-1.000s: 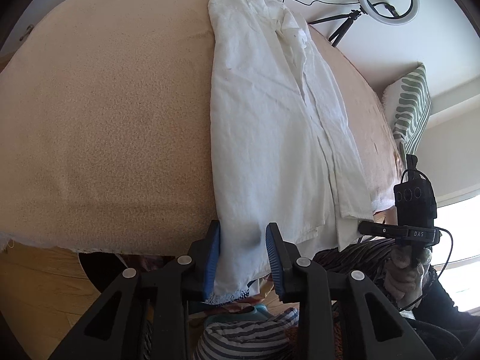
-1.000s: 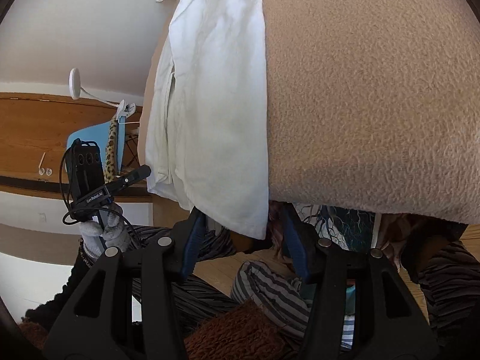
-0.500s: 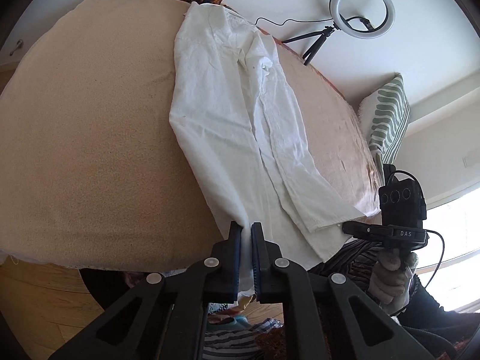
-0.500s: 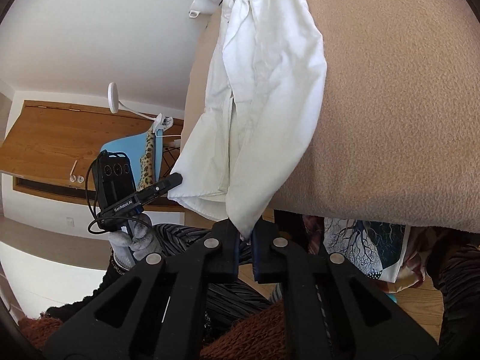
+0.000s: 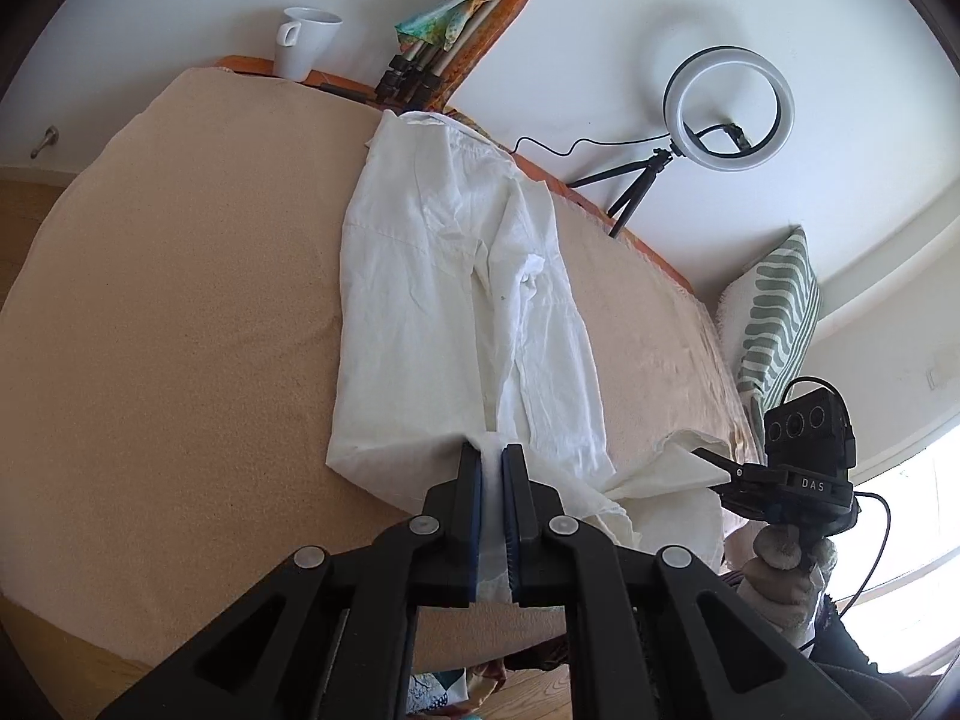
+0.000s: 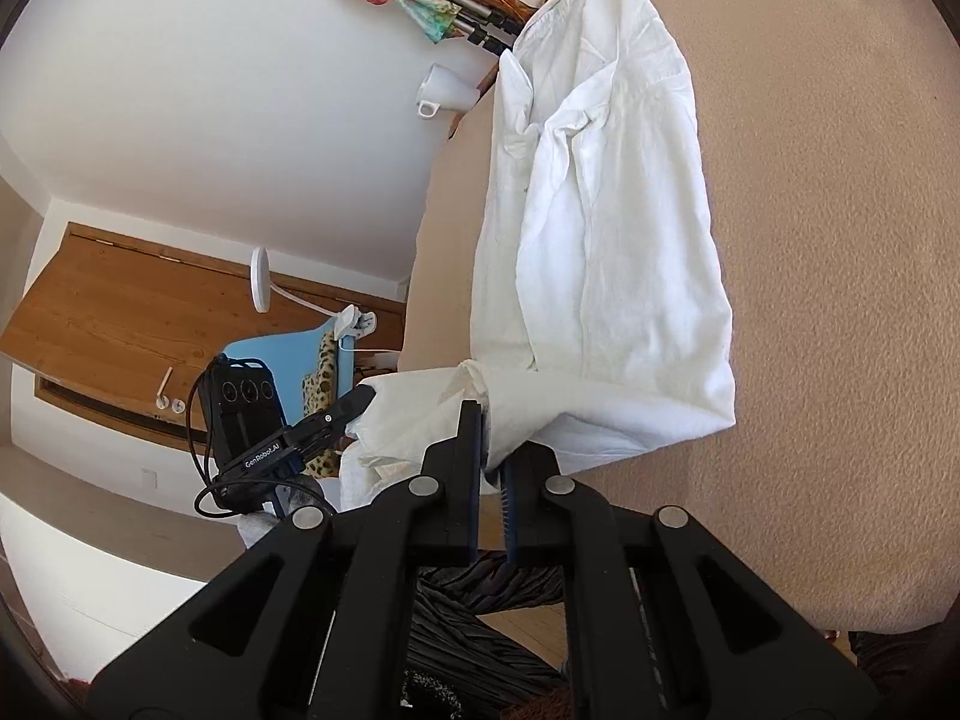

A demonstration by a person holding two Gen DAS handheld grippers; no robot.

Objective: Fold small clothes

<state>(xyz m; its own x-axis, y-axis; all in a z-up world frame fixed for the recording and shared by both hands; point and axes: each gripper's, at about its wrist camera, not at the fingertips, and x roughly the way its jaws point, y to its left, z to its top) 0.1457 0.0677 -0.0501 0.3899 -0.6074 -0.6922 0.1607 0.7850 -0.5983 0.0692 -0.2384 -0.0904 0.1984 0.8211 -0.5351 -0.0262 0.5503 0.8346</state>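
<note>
over the beige bed cover [image 5: 180, 360], the left gripper [image 5: 492, 468] and right gripper [image 6: 489, 426] each pinch the near hem of the white shirt [image 5: 420, 276], lifting it off the cover while its collar end lies flat.

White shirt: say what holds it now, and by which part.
Both grippers hold the white shirt by its near bottom hem: the left gripper shut on one corner, the right gripper shut on the other.
</note>
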